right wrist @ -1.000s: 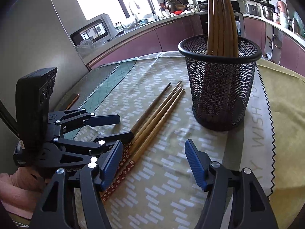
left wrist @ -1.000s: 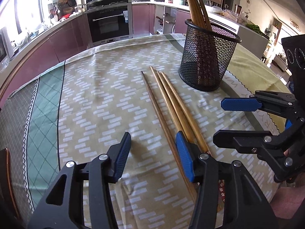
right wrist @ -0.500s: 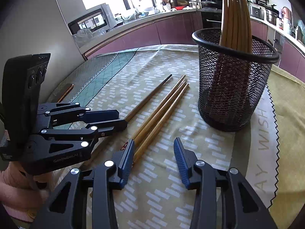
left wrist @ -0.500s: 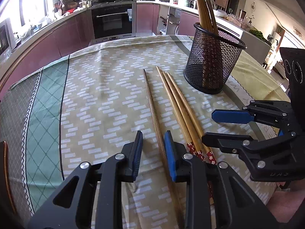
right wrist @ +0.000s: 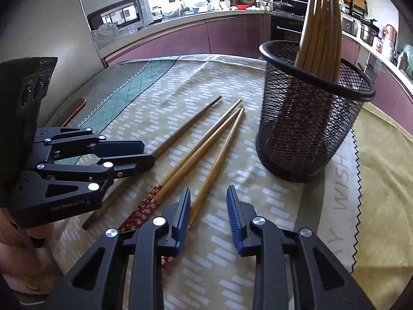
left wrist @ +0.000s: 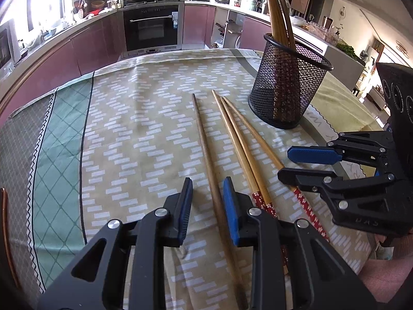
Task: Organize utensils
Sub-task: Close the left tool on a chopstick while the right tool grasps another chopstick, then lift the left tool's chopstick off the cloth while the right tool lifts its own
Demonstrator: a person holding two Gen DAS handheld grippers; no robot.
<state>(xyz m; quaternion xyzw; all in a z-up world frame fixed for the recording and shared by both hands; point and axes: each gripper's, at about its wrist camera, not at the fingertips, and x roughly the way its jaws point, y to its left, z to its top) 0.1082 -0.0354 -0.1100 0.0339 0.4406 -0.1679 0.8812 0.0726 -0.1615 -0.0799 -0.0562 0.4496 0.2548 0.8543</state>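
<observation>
Three chopsticks lie on the patterned tablecloth (left wrist: pixel 144 118) beside a black mesh holder (left wrist: pixel 286 90) (right wrist: pixel 307 134), in which several wooden chopsticks (right wrist: pixel 320 25) stand. My left gripper (left wrist: pixel 207 201) (right wrist: pixel 147 153) straddles the dark brown chopstick (left wrist: pixel 204 139) (right wrist: pixel 185 126), with a gap showing on both sides. My right gripper (right wrist: pixel 207 204) (left wrist: pixel 296 165) is closing around the rightmost light chopstick (right wrist: pixel 222 149) (left wrist: pixel 260 142), which runs close to its left pad without being squeezed. A light chopstick pair with red floral ends (left wrist: pixel 240 144) (right wrist: pixel 196 155) lies between the two grippers.
The table's copper rim (right wrist: pixel 74 111) runs along the left. Behind the table stand purple kitchen cabinets and an oven (left wrist: pixel 152 28). A person's hand (right wrist: pixel 20 271) holds the left gripper, and a pink sleeve (left wrist: pixel 387 271) shows behind the right one.
Both pairs of jaws have narrowed. The left gripper shifted so the brown chopstick lies between its pads. The right gripper slid left, bringing the outer light chopstick between its pads.
</observation>
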